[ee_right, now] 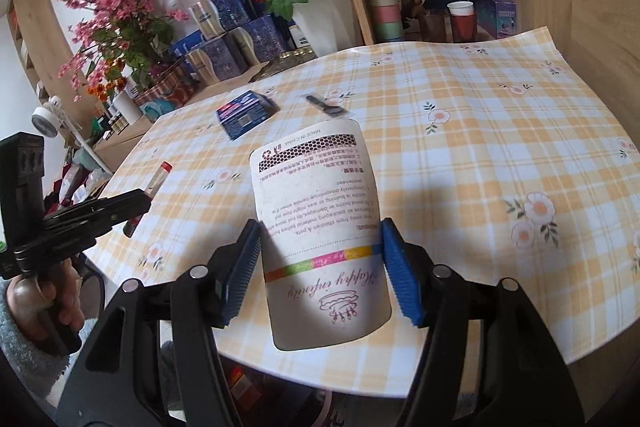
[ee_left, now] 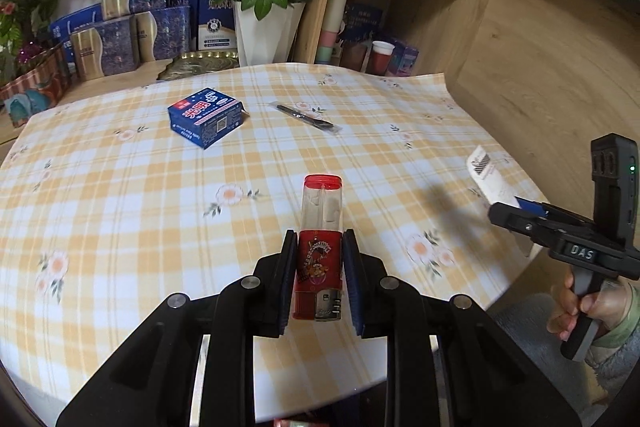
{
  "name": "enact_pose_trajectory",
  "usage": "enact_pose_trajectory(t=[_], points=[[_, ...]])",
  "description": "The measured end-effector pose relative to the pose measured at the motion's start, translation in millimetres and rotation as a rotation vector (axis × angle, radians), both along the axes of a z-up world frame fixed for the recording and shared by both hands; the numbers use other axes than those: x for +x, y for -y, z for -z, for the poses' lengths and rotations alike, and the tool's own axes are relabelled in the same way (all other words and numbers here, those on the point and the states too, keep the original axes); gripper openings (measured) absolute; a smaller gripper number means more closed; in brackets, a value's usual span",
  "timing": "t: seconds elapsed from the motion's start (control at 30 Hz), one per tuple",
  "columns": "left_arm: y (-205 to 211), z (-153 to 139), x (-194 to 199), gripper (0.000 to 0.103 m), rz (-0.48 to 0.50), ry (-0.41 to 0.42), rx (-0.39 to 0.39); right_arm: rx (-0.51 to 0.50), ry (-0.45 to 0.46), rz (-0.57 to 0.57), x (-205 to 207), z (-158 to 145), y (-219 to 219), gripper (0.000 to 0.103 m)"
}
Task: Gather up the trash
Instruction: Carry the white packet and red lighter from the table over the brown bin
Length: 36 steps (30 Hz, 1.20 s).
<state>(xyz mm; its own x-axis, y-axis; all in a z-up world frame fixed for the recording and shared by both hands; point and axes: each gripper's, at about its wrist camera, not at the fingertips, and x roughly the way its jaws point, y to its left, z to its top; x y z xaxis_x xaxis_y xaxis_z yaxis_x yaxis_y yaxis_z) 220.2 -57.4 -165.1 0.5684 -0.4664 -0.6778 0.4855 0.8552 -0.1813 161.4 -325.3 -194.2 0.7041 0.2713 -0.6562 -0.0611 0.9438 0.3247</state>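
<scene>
While both hands are above the table (ee_left: pixel 120 211), each claw carries one piece of trash. The left gripper (ee_left: pixel 319 279) is nearly closed on a red lighter (ee_left: pixel 320 251) at lower centre of its view; I think it is pinched at the sides so that it cannot slip. Its long axis runs along the fingers, metal head toward the camera, clear end pointing up the frame. The right gripper (ee_right: pixel 320 271) stands wider, clamping a white packet (ee_right: pixel 320 227) by its two edges; the packet's length points away too. A blue box (ee_left: pixel 206 119) and a pen (ee_left: pixel 306 117) lie in the upper middle, not yet collected.
</scene>
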Motion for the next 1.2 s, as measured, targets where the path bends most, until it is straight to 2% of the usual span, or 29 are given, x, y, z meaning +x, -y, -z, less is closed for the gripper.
enact_pose_trajectory(t=[0.23,0.57,0.93,1.2], points=[[-21.2,-10.4,-52.9,0.022,-0.018,0.026,-0.039,-0.032,0.011,-0.042,-38.1,-4.6,-25.5,0.061],[-42.0,-6.3,-109.3,0.022,-0.040,0.044,-0.057,-0.066,0.001,-0.086,-80.2,3.3,-49.0,0.062],[-53.3,15.8,-154.2,0.022,-0.046,0.025,-0.045,-0.108,-0.044,-0.138,-114.2,30.6,-72.4,0.062],[-58.0,25.3,-169.4,0.022,-0.057,0.027,-0.022,-0.125,-0.095,-0.203,-122.7,56.0,-96.6,0.062]])
